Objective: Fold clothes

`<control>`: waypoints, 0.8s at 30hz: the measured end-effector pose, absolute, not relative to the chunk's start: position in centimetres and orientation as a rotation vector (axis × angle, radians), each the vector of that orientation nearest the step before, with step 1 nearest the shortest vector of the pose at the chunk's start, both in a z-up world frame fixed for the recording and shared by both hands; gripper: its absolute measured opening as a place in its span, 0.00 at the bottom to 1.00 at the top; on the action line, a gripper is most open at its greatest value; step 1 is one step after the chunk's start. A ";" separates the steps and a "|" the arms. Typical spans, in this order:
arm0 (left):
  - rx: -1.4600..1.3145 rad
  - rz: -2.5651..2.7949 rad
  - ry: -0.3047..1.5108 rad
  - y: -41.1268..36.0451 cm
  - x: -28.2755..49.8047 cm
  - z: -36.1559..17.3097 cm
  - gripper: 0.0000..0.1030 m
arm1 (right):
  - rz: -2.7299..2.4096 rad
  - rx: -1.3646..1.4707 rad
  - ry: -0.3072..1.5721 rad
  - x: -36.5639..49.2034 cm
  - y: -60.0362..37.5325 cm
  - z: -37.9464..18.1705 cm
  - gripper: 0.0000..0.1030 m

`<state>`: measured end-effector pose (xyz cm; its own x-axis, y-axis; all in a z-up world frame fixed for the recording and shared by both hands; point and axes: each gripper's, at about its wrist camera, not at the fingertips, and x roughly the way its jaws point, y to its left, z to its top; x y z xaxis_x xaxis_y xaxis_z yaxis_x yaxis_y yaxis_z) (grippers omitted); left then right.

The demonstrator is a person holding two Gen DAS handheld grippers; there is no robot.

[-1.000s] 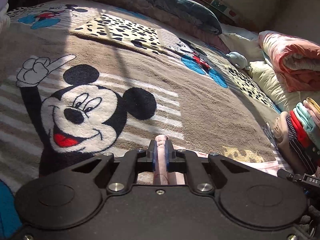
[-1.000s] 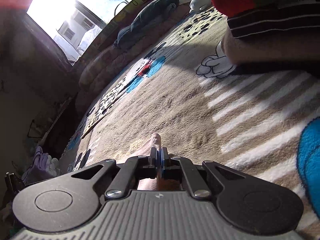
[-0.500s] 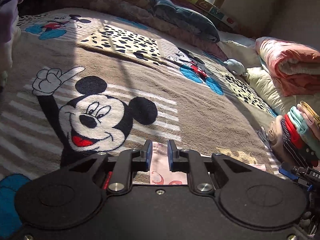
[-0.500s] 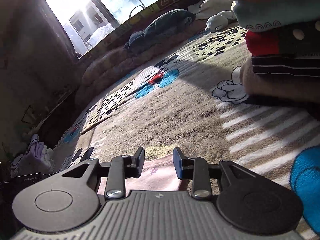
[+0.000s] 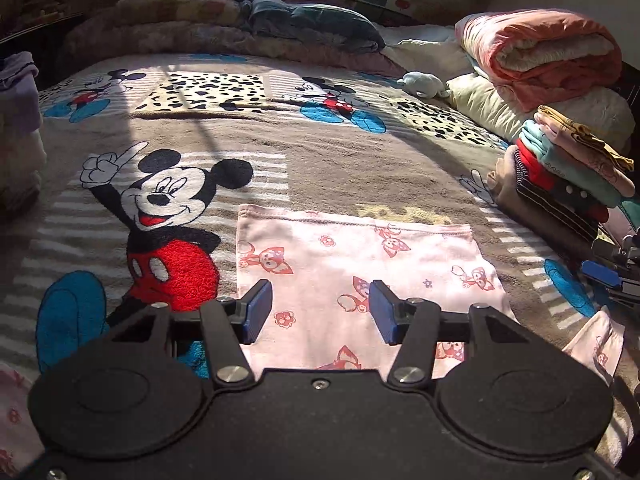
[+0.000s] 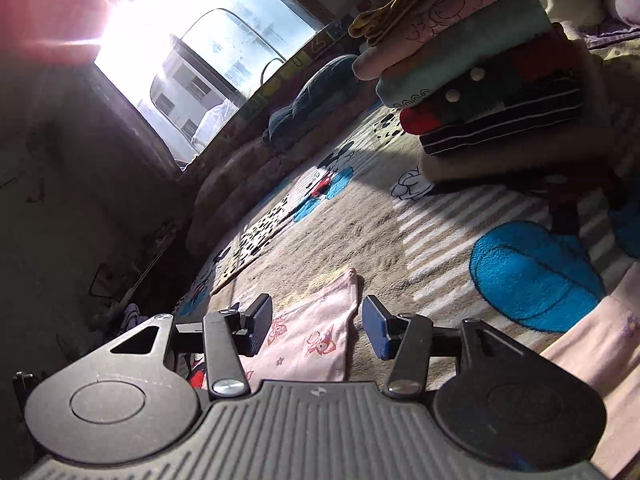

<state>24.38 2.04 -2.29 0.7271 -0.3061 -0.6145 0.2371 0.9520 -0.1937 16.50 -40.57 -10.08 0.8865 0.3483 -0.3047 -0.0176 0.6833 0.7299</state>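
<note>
both grippers, left [image 5: 320, 312] and right [image 6: 316, 326], wide open, empty, over pink garment [image 5: 360, 256] flat on blanket [image 5: 340, 160]

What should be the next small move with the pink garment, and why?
Probably lower both open grippers and pinch the near edge of the pink fox-print garment for another fold. The left gripper and right gripper hold nothing, and the garment lies flat on the Mickey Mouse blanket, apart from the folded stack.
</note>
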 end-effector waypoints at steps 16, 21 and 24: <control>0.208 -0.406 0.577 -15.3 8.3 -7.0 0.31 | -0.169 1.075 0.320 7.4 -51.4 -16.5 0.72; 0.353 -0.399 0.575 -17.8 7.1 -9.4 0.21 | -0.143 0.983 0.342 9.5 -51.9 -17.5 0.54; 0.356 -0.387 0.578 -18.5 7.2 -9.8 0.20 | -0.101 0.924 0.362 10.5 -51.5 -17.5 0.47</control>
<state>7.25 -18.51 -9.78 0.7703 -0.2510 -0.5862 0.4465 0.8686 0.2149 10.54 -51.45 -17.52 0.9351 0.0690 -0.3476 0.2385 0.6029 0.7613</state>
